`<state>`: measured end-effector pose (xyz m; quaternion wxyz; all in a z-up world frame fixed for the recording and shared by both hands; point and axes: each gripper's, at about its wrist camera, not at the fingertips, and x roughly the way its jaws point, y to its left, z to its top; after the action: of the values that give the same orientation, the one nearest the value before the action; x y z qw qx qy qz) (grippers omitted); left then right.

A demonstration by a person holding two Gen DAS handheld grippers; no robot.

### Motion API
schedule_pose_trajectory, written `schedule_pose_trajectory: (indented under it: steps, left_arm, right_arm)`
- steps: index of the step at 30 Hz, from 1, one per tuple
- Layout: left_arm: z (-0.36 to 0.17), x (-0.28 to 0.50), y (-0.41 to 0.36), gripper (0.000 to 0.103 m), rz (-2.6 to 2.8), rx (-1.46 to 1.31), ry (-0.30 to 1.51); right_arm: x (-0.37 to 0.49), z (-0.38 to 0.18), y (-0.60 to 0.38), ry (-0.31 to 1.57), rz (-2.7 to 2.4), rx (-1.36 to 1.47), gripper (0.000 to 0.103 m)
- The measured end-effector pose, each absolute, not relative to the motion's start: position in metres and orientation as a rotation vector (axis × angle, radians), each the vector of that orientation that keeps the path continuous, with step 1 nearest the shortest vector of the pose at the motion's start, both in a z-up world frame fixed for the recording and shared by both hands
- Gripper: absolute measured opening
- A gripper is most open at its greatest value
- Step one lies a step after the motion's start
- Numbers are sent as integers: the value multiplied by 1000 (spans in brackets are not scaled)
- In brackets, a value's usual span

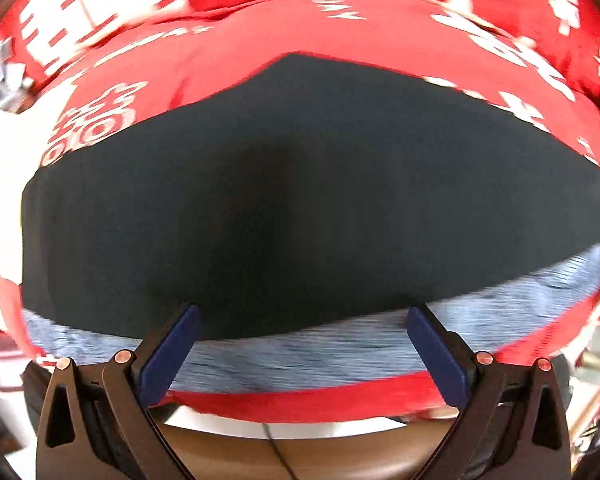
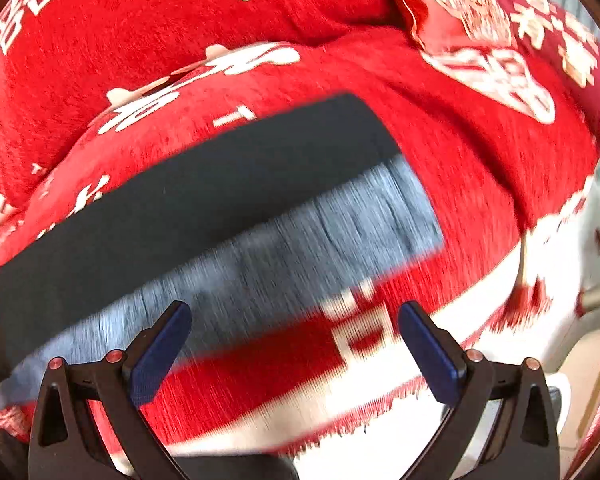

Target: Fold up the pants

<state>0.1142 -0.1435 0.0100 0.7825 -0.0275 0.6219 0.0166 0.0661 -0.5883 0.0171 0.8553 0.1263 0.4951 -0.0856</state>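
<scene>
The dark navy pants (image 1: pixel 300 200) lie flat on a red sofa cover, with a grey-blue ribbed waistband (image 1: pixel 300 352) along their near edge. My left gripper (image 1: pixel 300 316) is open and empty, its blue fingertips (image 1: pixel 180 332) just over the waistband edge. In the right wrist view the pants (image 2: pixel 204 200) run slantwise with the waistband (image 2: pixel 300 248) ending at the right. My right gripper (image 2: pixel 296 316) is open and empty, just past the waistband's near edge, over the red cover.
The red cover with white characters (image 1: pixel 340 32) drapes the seat and backrest. A red cushion (image 2: pixel 460 12) sits at the back right. The cover's fringed front edge (image 2: pixel 380 420) hangs near my right gripper. A tassel (image 2: pixel 524 300) hangs at the right.
</scene>
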Motion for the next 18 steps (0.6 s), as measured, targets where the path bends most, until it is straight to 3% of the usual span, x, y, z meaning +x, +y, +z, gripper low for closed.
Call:
schedule_pose_trajectory:
  steps: [6, 18]
  left_arm:
    - [10, 132, -239, 103, -61, 66, 1349]
    - [2, 188, -311, 103, 28, 30, 1338]
  right_arm:
    - [52, -11, -588, 1002, -24, 347, 103]
    - [97, -9, -590, 841, 106, 398, 103]
